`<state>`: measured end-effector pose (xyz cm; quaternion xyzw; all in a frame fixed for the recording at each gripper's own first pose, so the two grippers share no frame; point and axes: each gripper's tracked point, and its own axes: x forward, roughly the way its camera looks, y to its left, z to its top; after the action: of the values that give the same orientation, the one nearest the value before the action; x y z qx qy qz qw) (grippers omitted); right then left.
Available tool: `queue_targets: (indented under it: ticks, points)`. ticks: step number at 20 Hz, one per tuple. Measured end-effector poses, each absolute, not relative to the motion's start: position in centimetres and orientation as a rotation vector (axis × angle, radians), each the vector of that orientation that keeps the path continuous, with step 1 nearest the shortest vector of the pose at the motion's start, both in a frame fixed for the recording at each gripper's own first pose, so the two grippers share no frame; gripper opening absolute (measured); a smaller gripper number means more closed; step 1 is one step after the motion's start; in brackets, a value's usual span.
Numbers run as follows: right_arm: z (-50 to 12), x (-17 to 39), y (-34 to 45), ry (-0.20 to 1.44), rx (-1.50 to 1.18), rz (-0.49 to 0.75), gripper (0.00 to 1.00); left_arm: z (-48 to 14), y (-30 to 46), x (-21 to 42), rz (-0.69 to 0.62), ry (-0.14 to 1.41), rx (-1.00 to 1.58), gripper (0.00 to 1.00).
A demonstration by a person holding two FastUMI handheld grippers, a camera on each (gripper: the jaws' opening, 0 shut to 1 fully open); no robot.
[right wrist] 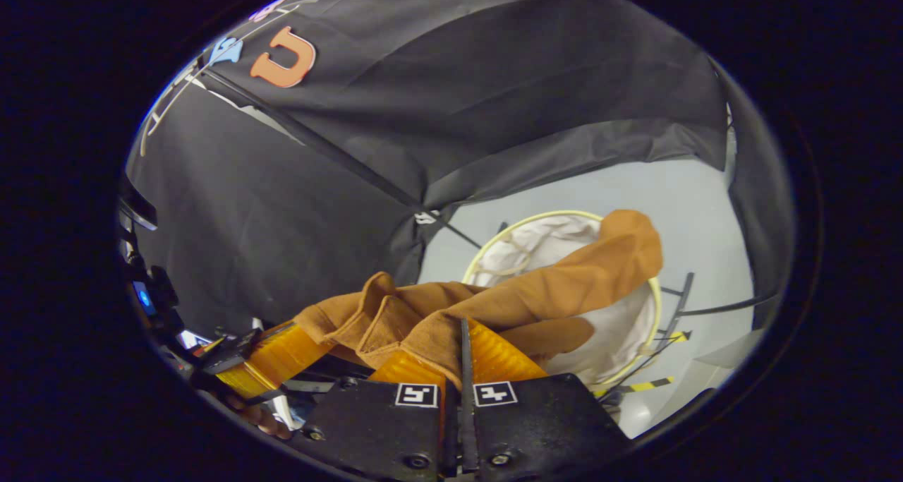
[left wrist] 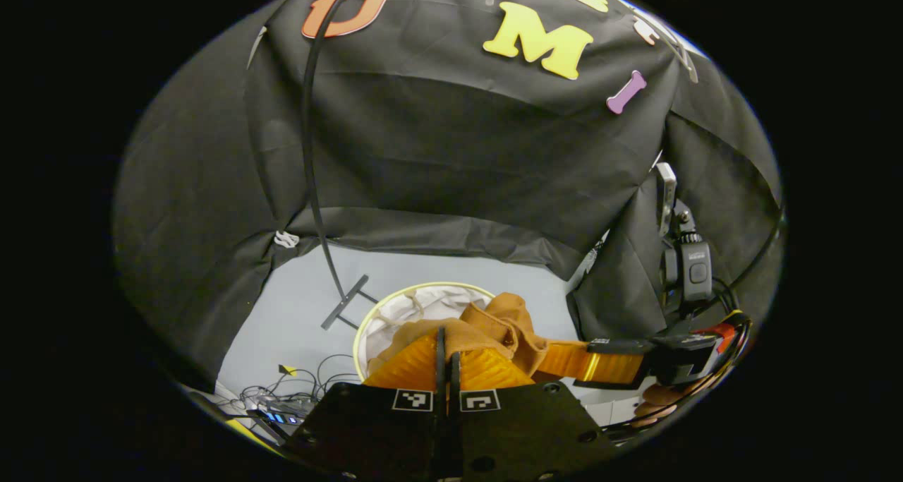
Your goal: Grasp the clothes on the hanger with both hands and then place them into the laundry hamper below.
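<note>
With both the left claw and right claw clenched on the brown garment hanging above the hamper, lower together to centre, then release inside the rim.

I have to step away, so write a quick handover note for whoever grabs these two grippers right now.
Left gripper: shut on the brown garment, held above the laundry hamper.
Right gripper: shut on the brown garment too; the cloth stretches between the two grippers and one end drapes over the hamper's opening.
Hamper: round, white-lined, standing on the floor below, with what looks like pale cloth inside.
Done: the garment is gripped by both grippers and brought over the hamper.
Left: lower it, open both grippers so it drops inside, and check nothing hangs over the rim.
</note>
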<state>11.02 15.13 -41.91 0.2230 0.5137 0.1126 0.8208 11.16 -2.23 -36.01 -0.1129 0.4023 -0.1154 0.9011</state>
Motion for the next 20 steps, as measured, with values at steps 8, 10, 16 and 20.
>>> queue_targets:
  ticks: [8, 10, 16, 20]
  points:
    - [-40.5, 12.7, 7.0, 1.039, 0.288, 0.122, 0.47, -37.5, -1.6, 11.2, -0.165, 0.922, -0.225, 0.64]
    - [-40.4, 12.2, 5.0, 1.026, 0.248, 0.094, 0.58, -37.5, -1.6, 10.4, -0.168, 0.925, -0.213, 0.66]
    - [-38.9, 10.8, 2.3, 0.991, 0.188, 0.048, 0.68, -35.9, -1.6, 9.6, -0.153, 0.896, -0.151, 0.93]
    - [-35.0, 10.4, 1.5, 0.907, 0.142, 0.05, 0.69, -33.2, -1.9, 9.2, -0.146, 0.847, -0.108, 0.93]
